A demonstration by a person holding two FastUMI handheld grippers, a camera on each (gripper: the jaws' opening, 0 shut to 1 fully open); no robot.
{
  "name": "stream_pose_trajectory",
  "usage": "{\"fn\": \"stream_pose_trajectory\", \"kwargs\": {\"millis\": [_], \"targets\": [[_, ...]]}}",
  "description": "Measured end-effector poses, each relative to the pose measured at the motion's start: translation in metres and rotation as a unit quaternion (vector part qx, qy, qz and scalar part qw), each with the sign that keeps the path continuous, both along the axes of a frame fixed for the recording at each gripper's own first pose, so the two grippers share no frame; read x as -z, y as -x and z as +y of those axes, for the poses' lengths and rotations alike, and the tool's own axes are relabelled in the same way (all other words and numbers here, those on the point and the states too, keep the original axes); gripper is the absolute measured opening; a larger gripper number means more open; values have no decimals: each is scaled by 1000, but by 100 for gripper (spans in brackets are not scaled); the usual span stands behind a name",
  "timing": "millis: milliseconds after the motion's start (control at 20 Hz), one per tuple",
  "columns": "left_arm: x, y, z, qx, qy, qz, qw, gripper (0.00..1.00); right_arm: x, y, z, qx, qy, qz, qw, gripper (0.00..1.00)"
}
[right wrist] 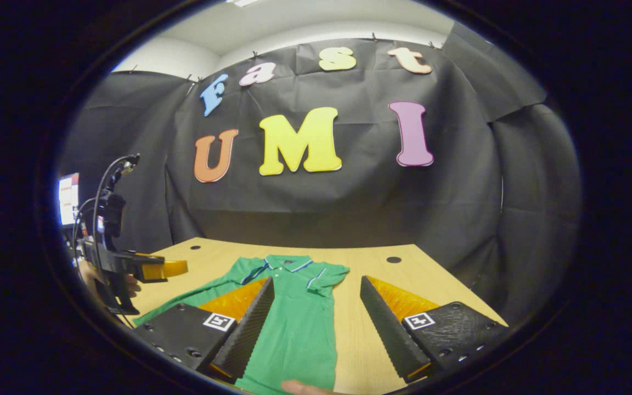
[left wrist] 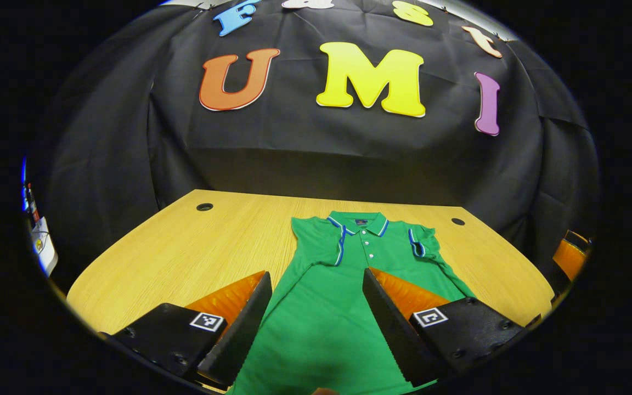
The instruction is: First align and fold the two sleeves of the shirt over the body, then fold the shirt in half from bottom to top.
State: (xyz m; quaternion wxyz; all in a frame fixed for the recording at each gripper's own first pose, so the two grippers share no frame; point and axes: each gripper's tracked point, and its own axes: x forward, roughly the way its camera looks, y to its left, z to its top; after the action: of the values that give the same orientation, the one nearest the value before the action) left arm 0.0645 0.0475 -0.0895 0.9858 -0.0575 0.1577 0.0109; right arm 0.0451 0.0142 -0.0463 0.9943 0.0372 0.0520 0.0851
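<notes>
Matt knit-cloth shirt (left wrist: 321, 307) lies on smooth wood-grain table (left wrist: 195, 247).

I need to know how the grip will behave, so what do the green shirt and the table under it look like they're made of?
The shirt looks like soft matte knit cloth, probably cotton or a blend: it lies limp, with creased sleeves and a ribbed striped collar. The table looks like smooth wood-grain laminate: fine straight grain lines and a faint sheen, though solid wood can't be ruled out.
</notes>
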Motion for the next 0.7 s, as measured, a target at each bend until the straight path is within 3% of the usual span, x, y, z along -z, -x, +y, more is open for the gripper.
{"fn": "stream_pose_trajectory", "kwargs": {"millis": [250, 350, 550, 700], "targets": [[36, 72, 13, 2, -4, -10, 1000, 100, 61, 65, -6, 26, 27, 25, 999, 94], [58, 91, 16, 8, -16, -4, 1000, 100, 88, 84, -2, 26, 29, 35, 999, 96], [104, 112, 26, -1, -19, 15, 1000, 100, 140, 98, -1, 23, 48, 67, 996, 96], [125, 121, 35, -7, -25, 40, 999, 100, 168, 107, -1, 22, 32, 105, 994, 95]]}}
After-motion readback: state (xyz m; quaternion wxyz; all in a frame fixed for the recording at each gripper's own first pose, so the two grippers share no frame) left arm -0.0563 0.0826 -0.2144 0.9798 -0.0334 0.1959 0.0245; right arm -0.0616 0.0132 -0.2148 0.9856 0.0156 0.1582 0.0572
